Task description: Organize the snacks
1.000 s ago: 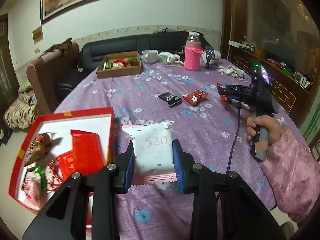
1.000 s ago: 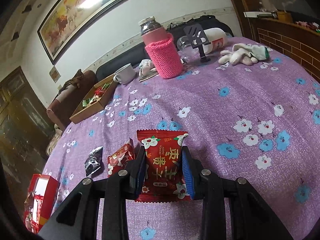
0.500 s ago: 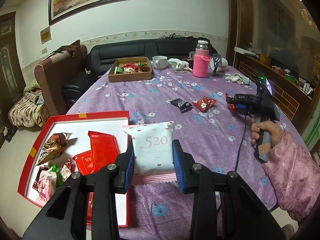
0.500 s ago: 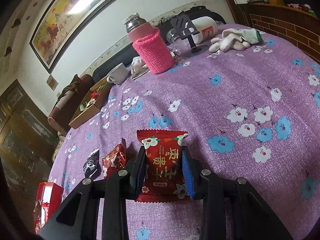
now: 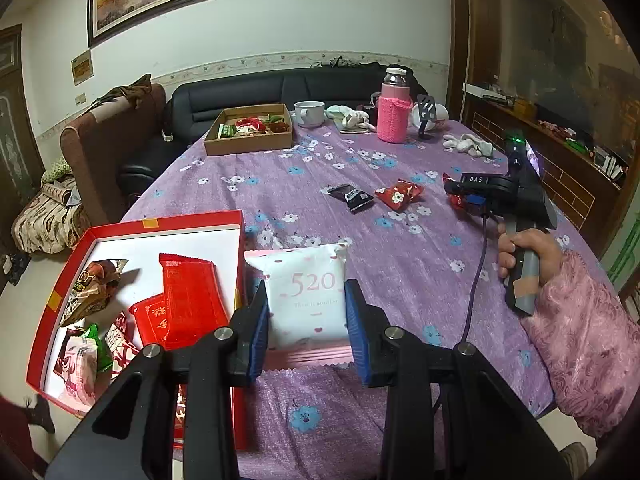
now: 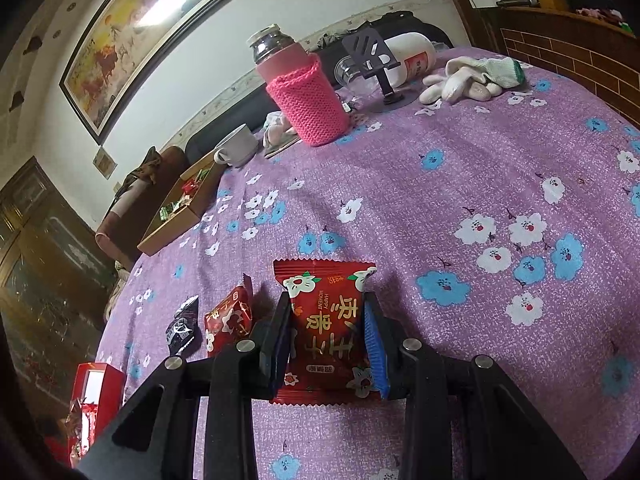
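Observation:
My left gripper (image 5: 306, 300) is shut on a white and pink snack packet marked 520 (image 5: 306, 292), held above the purple tablecloth just right of the red box (image 5: 240, 240). That box holds several snack packets, among them a red one (image 5: 188, 300). In the right wrist view my right gripper (image 6: 328, 320) is shut on a red date-snack packet (image 6: 326, 320) above the cloth. The left wrist view shows the same right gripper (image 5: 464, 196) at the right, held by a hand in a pink sleeve. A black packet (image 5: 351, 197) and a red flowered packet (image 5: 398, 195) lie mid-table.
At the far side stand a brown cardboard box of snacks (image 5: 250, 132), a white cup (image 5: 309, 113), a bottle in a pink knitted sleeve (image 5: 394, 110), a phone stand (image 5: 425, 114) and white gloves (image 5: 466, 144). A black sofa (image 5: 256, 92) and brown armchair (image 5: 108, 140) stand beyond the table.
The left view has pulled back and up, showing more of the red box and table. The right view has rolled slightly. Both packets stay gripped.

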Motion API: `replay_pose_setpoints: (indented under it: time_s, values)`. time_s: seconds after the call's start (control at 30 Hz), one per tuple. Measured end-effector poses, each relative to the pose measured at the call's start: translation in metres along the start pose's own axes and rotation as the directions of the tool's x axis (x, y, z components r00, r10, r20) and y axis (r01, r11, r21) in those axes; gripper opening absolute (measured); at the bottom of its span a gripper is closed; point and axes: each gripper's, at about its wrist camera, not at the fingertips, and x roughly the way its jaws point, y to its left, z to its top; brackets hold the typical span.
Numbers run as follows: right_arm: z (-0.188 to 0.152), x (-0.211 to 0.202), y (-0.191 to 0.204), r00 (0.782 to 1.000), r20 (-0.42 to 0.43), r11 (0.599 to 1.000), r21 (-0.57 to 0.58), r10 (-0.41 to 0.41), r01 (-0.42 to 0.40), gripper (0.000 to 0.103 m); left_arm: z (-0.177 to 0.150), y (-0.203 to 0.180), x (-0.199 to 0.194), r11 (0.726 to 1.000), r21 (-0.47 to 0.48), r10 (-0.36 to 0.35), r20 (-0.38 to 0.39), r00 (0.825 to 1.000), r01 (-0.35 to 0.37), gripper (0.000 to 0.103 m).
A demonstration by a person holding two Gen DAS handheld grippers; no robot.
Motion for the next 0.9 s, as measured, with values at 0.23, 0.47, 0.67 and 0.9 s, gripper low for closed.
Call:
replay_pose_setpoints:
  time_s: [0.23,0.47,0.67,0.9]
  values:
    - [0.001,0.001,0.0,1.0,-0.001,1.0,-0.003,0.001,-0.001,0.035,-0.001,-0.002,0.003,1.0,0.001,-0.004,-0.008,1.0,0.004,0.032]
    - [0.001,0.001,-0.001,1.0,0.001,1.0,-0.001,0.0,0.0,0.035,-0.001,-0.002,0.004,1.0,0.0,-0.005,-0.01,1.0,0.005,0.032]
    - [0.001,0.001,0.0,1.0,0.003,1.0,-0.006,-0.006,0.006,0.035,-0.002,-0.006,0.007,1.0,0.005,-0.016,-0.015,1.0,0.016,0.032]
    - [0.0,-0.001,0.004,1.0,0.009,1.0,-0.023,-0.01,0.01,0.035,-0.003,-0.015,0.011,0.999,0.02,-0.032,-0.024,0.999,0.033,0.032]
